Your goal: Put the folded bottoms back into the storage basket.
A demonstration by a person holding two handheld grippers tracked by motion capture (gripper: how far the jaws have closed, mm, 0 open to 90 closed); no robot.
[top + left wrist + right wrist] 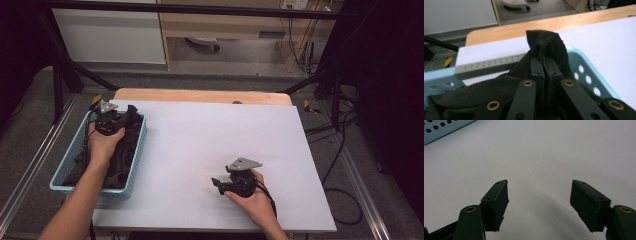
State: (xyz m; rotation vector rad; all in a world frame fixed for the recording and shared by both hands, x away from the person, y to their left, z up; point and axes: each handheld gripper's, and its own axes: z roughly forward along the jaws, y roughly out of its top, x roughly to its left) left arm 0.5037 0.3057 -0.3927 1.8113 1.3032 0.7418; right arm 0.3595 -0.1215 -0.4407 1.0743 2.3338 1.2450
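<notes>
A dark cloth (546,42) lies heaped in a light blue perforated basket (580,62). My left gripper (545,61) is shut on a fold of this cloth, and a peak of fabric sticks up above the pressed pads. In the high view the left gripper (129,112) sits over the far end of the basket (139,157), with the dark cloth (122,155) filling the basket below the hand. Over the white board near the front right, my right gripper (216,183) points left. Its jaws (539,195) stand open, with only bare white surface between them.
The white board (210,135) covers most of a wooden table (200,95), whose far edge shows behind it. The basket stands at the board's left edge. Black frame legs and cables run along both sides of the table, and a cabinet stands beyond it.
</notes>
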